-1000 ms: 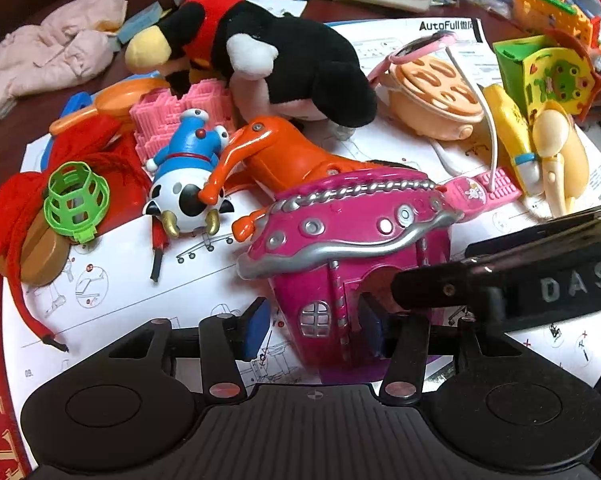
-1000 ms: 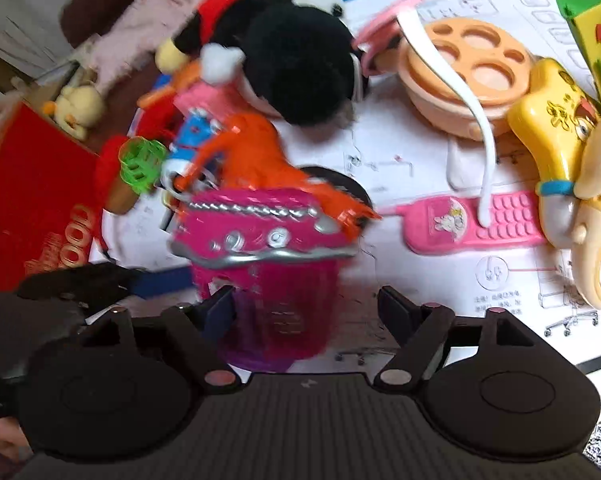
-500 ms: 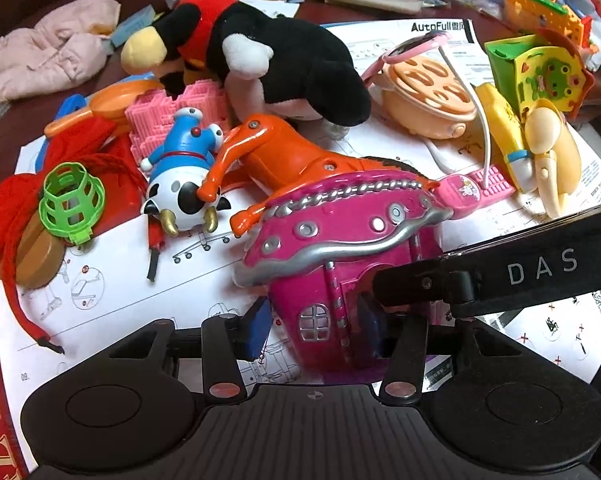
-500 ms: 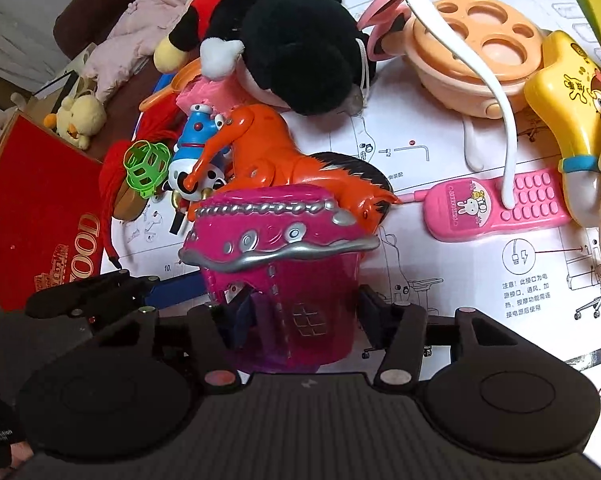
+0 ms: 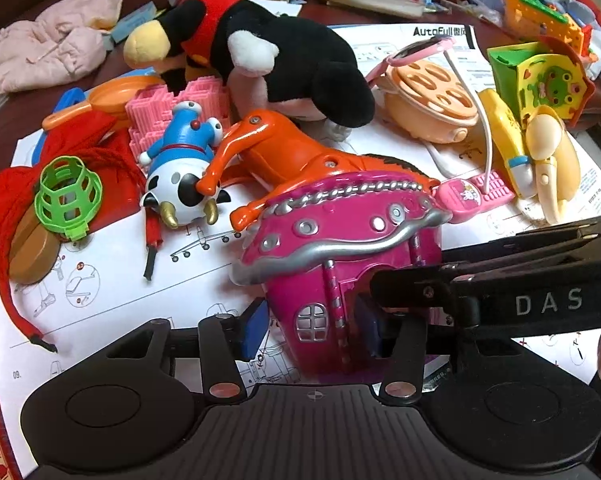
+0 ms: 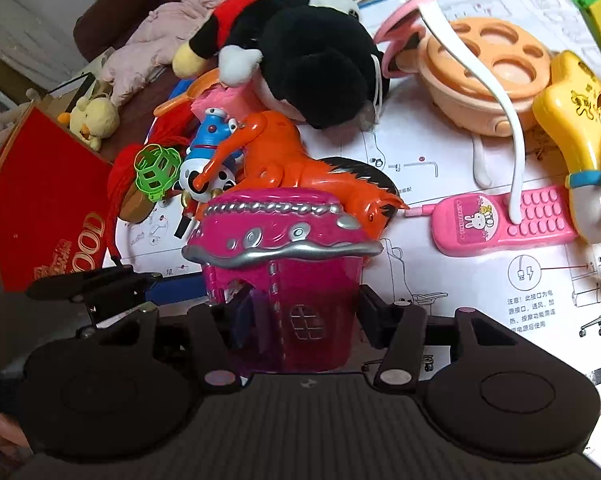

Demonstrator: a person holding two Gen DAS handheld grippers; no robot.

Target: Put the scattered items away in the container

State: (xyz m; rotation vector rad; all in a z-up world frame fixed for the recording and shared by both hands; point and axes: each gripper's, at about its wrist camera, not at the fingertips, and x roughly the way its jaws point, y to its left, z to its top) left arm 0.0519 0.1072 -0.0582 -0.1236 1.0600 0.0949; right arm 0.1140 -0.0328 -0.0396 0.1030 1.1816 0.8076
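Observation:
A magenta toy house [image 5: 332, 264] with a silver-trimmed roof stands on white instruction sheets; it also shows in the right wrist view [image 6: 288, 276]. My right gripper [image 6: 300, 312] is shut on its walls, one finger inside the doorway. My left gripper [image 5: 312, 328] is open around the house, its blue left pad apart from the wall. The right gripper's black arm [image 5: 500, 280] crosses the left wrist view. The red container box [image 6: 40, 204] stands at the left.
Behind the house lie an orange horse [image 5: 292, 156], a blue-and-white cow toy [image 5: 180, 168], a black plush [image 5: 284, 60], a green cage ball [image 5: 70, 196], a pink toy phone [image 6: 500, 220], a peach bowl [image 6: 488, 80] and yellow toys [image 5: 532, 148].
The right gripper has closed on the toy house and the house has shifted slightly toward the cameras. The left gripper stays open around it.

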